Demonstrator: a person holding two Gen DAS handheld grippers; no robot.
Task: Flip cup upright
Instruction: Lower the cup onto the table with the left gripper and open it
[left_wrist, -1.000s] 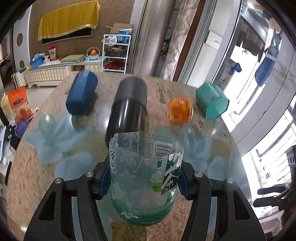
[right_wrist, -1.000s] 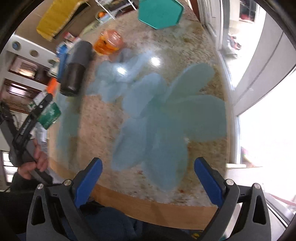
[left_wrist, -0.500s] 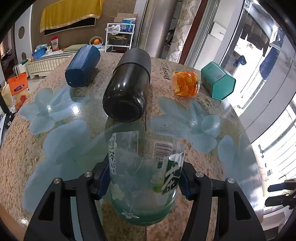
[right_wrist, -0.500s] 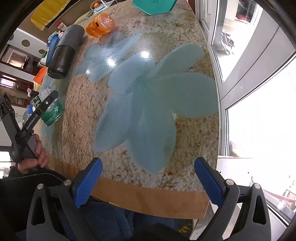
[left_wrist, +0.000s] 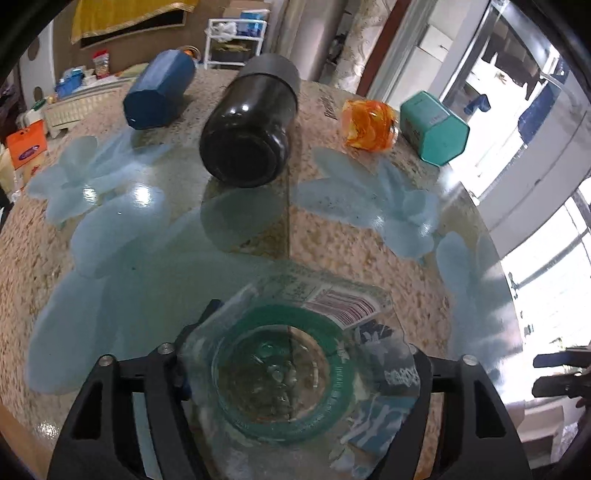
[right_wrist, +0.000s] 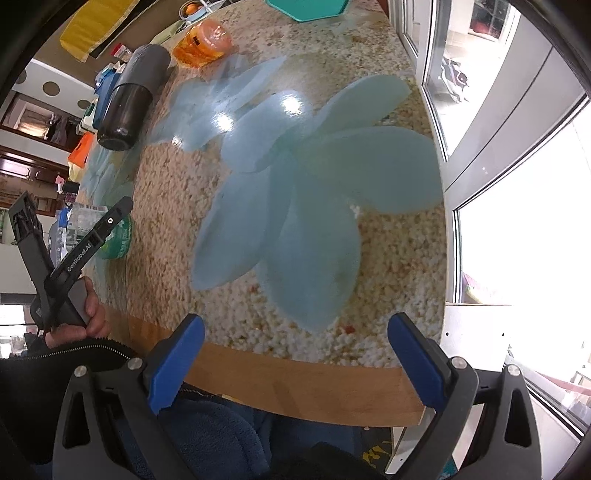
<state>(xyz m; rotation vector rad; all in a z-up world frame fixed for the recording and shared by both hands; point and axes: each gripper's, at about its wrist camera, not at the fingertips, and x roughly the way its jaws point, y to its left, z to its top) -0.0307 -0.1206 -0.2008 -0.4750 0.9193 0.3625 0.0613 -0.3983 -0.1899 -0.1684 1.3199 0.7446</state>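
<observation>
Cup (left_wrist: 291, 373) now tilted base-toward-camera, clamped in left gripper (left_wrist: 295, 373); right gripper (right_wrist: 295, 365) wide.

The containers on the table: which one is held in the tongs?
The clear cut bottle cup, gripped by the left tongs; the others lie untouched farther away.

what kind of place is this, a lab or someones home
Most likely a home living or dining room: a flower-patterned table holds household containers like the clear cup in the left gripper, with a storage shelf and curtains behind.
</observation>
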